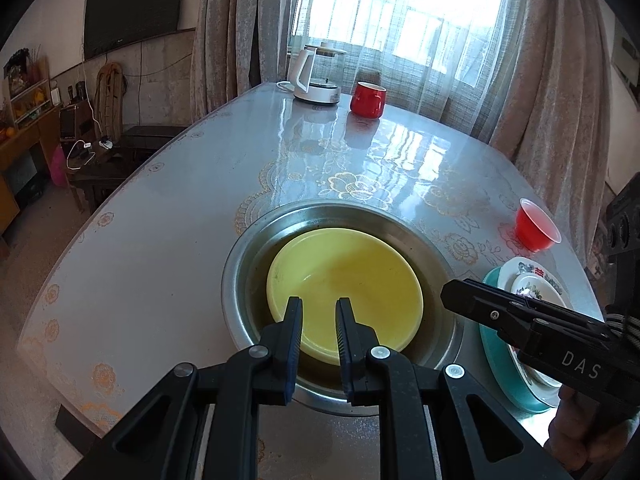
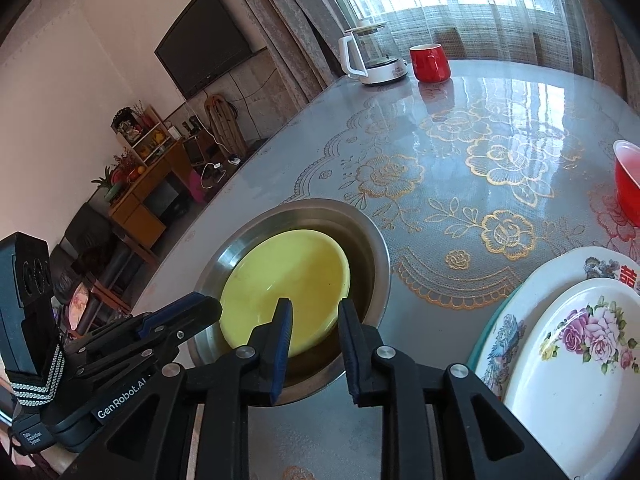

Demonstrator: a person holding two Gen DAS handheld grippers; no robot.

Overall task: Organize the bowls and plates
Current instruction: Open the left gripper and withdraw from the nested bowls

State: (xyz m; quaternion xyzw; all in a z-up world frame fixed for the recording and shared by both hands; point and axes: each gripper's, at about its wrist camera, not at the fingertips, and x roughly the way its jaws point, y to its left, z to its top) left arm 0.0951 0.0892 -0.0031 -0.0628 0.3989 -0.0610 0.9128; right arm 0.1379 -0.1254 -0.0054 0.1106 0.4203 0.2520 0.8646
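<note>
A yellow bowl [image 1: 344,288] lies inside a steel basin [image 1: 256,236] on the table; both also show in the right wrist view, the bowl [image 2: 284,280] and the basin [image 2: 372,240]. My left gripper [image 1: 319,304] is open and empty, its fingertips just above the bowl's near side. My right gripper [image 2: 314,306] is open and empty over the basin's near rim. To the right is a stack: a white flowered plate [image 2: 576,360] on a larger patterned plate [image 2: 560,268] on a teal plate [image 1: 500,356]. A red bowl [image 1: 534,230] stands beyond the stack.
A white kettle [image 1: 318,76] and a red mug [image 1: 367,99] stand at the table's far edge by the curtained window. The table has a glossy flowered cover [image 2: 500,152]. Its left edge drops to a floor with furniture [image 1: 108,160].
</note>
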